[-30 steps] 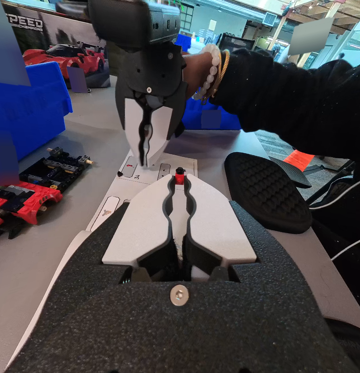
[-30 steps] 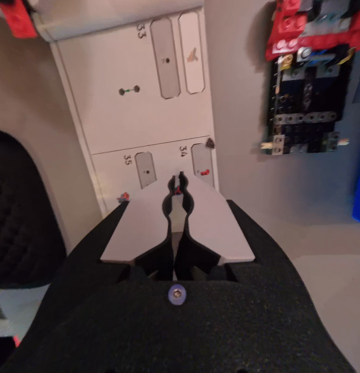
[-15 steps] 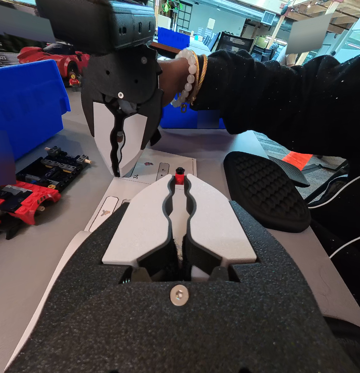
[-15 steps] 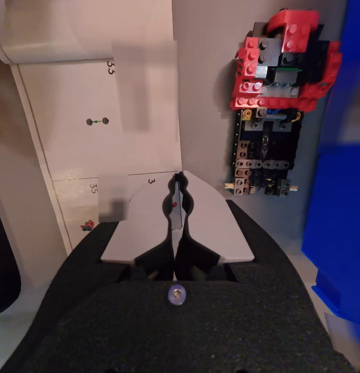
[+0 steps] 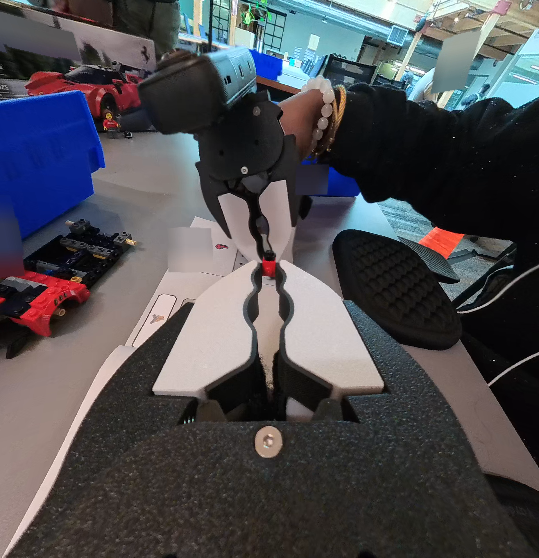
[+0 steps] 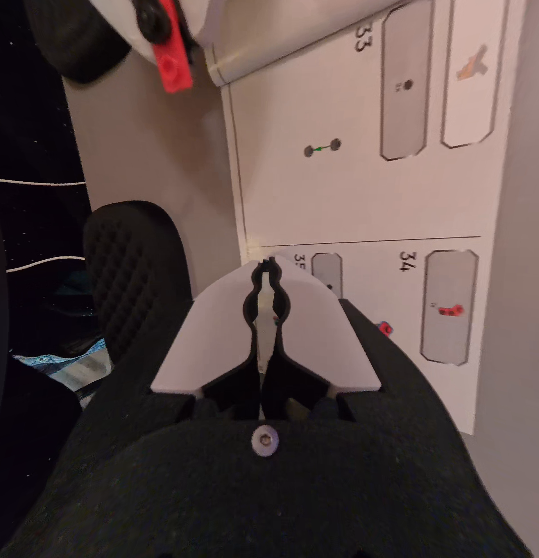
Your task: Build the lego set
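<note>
Left gripper (image 5: 268, 265): held low and level over the instruction booklet (image 5: 201, 262), fingers pointing away across the grey table (image 5: 159, 181). Its two white fingers are clamped on one small red lego piece (image 5: 268, 268) at the very tips; a black pin sits on top of that piece.

Right gripper (image 5: 267, 253): seen in the left wrist view coming down steeply from above, tips pointing at the red piece. A hand (image 5: 295, 120) grips it from the right, wrist bent, black sleeve (image 5: 428, 145) reaching in from the right edge. One white bead bracelet (image 5: 321, 108) and one gold bangle (image 5: 337, 117) on the wrist. Its fingers are pressed nearly together at the tips, something tiny and black between them; whether it is truly pinched, I cannot tell. The tips are touching or just above the black pin on the red piece.

In the right wrist view the right gripper's own tips (image 6: 267, 261) hang over the booklet's edge (image 6: 383, 211), and the red piece (image 6: 173, 65) shows at top left, blurred, in the left gripper.

Count, left wrist view:
- One part-built car (image 5: 38, 290), red body on black chassis, lying left of the booklet.
- Two blue bins: one large (image 5: 41, 157) at left, one (image 5: 343, 184) behind the right gripper.
- One set box (image 5: 90, 78) at the back, one minifigure (image 5: 110, 122) before it.
- One black chair armrest (image 5: 395, 290) at the table's right edge.
</note>
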The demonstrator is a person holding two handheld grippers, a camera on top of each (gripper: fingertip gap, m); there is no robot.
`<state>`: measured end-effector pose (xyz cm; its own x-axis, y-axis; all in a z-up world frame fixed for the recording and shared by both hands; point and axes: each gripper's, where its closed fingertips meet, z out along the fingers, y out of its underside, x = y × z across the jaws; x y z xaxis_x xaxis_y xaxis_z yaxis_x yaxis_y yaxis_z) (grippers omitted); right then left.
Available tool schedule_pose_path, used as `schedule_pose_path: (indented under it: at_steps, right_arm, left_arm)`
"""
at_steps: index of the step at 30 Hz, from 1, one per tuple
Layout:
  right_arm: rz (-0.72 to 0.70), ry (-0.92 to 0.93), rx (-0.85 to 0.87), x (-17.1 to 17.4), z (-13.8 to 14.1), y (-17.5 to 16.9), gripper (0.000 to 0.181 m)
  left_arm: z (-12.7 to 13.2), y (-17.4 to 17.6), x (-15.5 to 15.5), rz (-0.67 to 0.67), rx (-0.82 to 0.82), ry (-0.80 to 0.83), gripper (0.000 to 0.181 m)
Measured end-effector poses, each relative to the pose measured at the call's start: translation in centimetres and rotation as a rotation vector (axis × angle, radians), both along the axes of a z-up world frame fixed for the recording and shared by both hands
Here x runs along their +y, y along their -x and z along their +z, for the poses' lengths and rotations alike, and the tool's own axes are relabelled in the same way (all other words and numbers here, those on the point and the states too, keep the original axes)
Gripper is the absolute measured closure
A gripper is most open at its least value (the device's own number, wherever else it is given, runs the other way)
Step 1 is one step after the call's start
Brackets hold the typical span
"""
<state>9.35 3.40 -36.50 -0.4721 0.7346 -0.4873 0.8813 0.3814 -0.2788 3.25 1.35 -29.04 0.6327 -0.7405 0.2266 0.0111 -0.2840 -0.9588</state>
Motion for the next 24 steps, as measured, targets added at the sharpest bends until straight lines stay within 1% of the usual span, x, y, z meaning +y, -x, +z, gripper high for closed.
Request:
schedule_pose_path:
  at_steps: [9, 11, 14, 16, 17, 19, 22, 24]
  right_arm:
    - [0.004, -0.117, 0.087, 2.6, 0.1, 1.2, 0.168]
    - [-0.005, -0.161, 0.159, 3.2, 0.5, 1.6, 0.166]
    - [-0.023, -0.264, 0.332, 4.0, 1.6, 2.3, 0.164]
    - [-0.045, -0.317, 0.437, 4.2, 2.3, 2.2, 0.167]
    - [-0.065, -0.347, 0.473, 4.4, 2.5, 2.0, 0.173]
    - [-0.102, -0.373, 0.520, 4.5, 2.4, 1.6, 0.180]
    - [-0.124, -0.340, 0.544, 3.3, 1.6, 0.9, 0.179]
    - [-0.119, -0.369, 0.564, 3.1, 1.3, 0.6, 0.178]
  left_arm:
    - [-0.1, -0.2, -0.1, -0.006, 0.008, 0.002, 0.174]
    - [0.0, -0.1, -0.1, -0.005, 0.005, 0.001, 0.174]
    - [0.0, -0.1, 0.0, -0.004, 0.004, 0.001, 0.174]
    - [-0.1, -0.1, 0.0, -0.005, 0.005, 0.004, 0.174]
    - [-0.1, -0.1, 0.0, -0.006, 0.005, 0.006, 0.174]
    - [-0.1, -0.1, 0.0, -0.006, 0.005, 0.007, 0.174]
    - [-0.1, -0.2, 0.0, -0.006, 0.006, 0.005, 0.174]
    - [-0.2, -0.3, 0.0, -0.009, 0.014, 0.005, 0.174]
